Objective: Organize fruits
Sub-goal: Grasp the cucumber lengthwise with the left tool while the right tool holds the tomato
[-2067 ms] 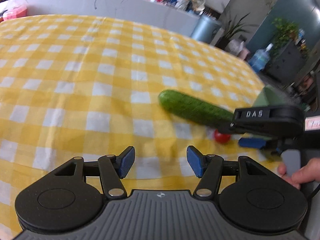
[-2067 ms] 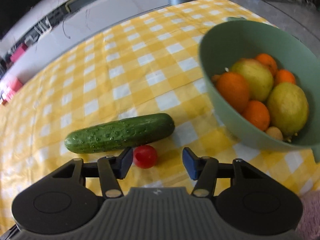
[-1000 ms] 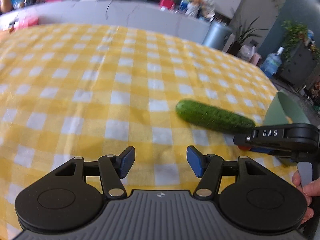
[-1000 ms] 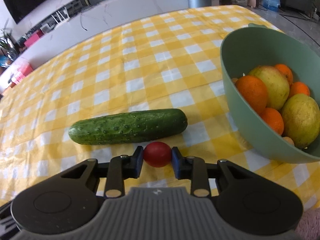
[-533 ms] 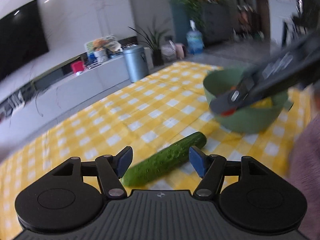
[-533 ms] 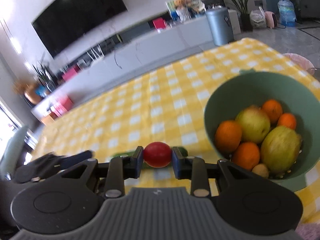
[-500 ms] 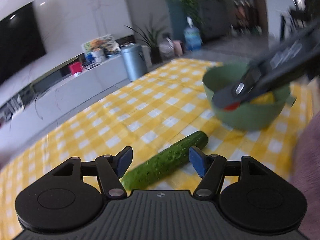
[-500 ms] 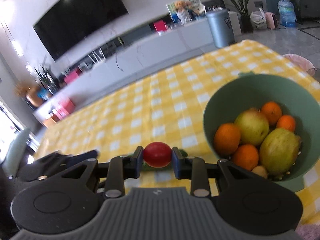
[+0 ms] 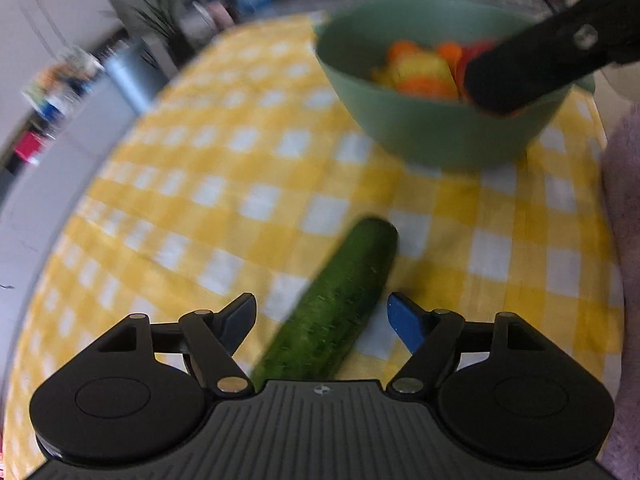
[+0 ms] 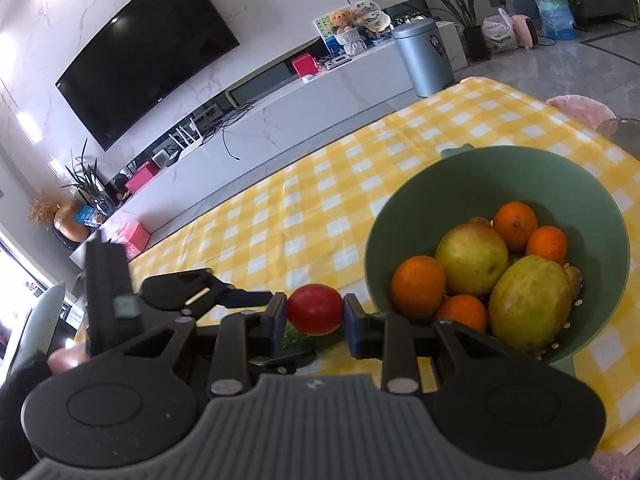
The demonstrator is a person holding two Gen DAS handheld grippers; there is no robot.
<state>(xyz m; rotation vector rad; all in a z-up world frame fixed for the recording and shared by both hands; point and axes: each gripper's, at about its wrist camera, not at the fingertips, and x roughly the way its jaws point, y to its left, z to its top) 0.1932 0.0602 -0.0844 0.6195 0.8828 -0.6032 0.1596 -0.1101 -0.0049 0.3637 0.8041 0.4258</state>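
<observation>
Right wrist view | right gripper (image 10: 315, 316) pinching tomato (image 10: 315, 309): release low inside bowl (image 10: 400, 216) | left gripper (image 9: 321, 316) opening astride cucumber (image 9: 332, 308): centre first

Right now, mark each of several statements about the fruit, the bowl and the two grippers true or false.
1. The right gripper is shut on the small red tomato. True.
2. The long green cucumber lies inside the round green plastic bowl. False: it lies on the yellow checked tablecloth.
3. The left gripper clamps the cucumber. False: its jaws are opening, clear of the cucumber between them.
4. The bowl holds oranges. True.
</observation>
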